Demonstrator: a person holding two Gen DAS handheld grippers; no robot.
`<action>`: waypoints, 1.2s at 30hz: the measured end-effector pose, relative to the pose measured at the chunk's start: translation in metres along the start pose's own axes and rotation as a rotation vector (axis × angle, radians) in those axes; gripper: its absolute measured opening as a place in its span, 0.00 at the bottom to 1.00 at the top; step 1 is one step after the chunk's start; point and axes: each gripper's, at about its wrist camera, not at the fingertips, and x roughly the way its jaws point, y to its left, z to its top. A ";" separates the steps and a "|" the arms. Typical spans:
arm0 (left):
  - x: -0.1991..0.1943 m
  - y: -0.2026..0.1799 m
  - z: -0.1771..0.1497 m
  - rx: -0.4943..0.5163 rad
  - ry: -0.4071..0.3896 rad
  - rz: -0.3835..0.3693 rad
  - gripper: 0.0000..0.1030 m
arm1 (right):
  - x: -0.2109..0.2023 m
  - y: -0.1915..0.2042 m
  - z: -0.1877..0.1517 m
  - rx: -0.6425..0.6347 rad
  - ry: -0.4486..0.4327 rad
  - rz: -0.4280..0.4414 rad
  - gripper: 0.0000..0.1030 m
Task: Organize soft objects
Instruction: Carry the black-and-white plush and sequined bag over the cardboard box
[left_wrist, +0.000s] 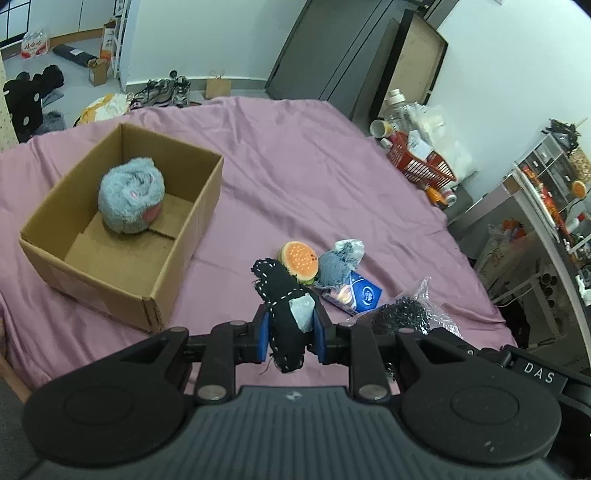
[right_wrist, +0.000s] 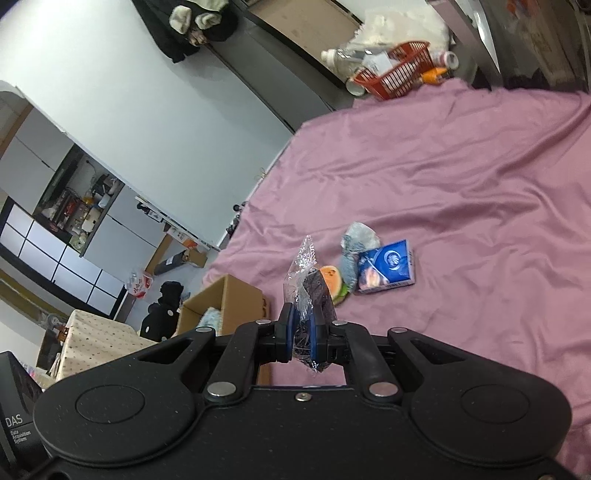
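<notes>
My left gripper (left_wrist: 291, 334) is shut on a black stitched plush toy (left_wrist: 282, 306) and holds it above the pink bedsheet (left_wrist: 314, 177). An open cardboard box (left_wrist: 122, 229) to the left holds a fluffy grey plush (left_wrist: 131, 194). A burger plush (left_wrist: 299, 260), a small grey plush (left_wrist: 338, 264) and a blue packet (left_wrist: 360, 291) lie together ahead. My right gripper (right_wrist: 301, 334) is shut on a clear plastic bag of black material (right_wrist: 310, 291), lifted off the sheet. The burger plush (right_wrist: 334, 282), grey plush (right_wrist: 352, 254) and blue packet (right_wrist: 388, 266) show beyond it.
A red basket (left_wrist: 421, 164) with bottles and clutter stands past the bed's far right edge. Shelves and a cabinet (left_wrist: 546, 192) are on the right. Shoes and boxes lie on the floor beyond the bed. The box corner (right_wrist: 225, 295) shows left in the right wrist view.
</notes>
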 end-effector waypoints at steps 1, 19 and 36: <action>-0.004 0.000 0.001 0.002 -0.005 -0.006 0.22 | -0.003 0.004 -0.001 -0.003 -0.006 0.001 0.08; -0.055 0.037 0.032 -0.013 -0.079 -0.028 0.22 | -0.002 0.068 -0.006 -0.062 -0.041 0.031 0.08; -0.063 0.103 0.070 -0.102 -0.107 -0.006 0.22 | 0.041 0.117 -0.015 -0.101 0.000 0.046 0.08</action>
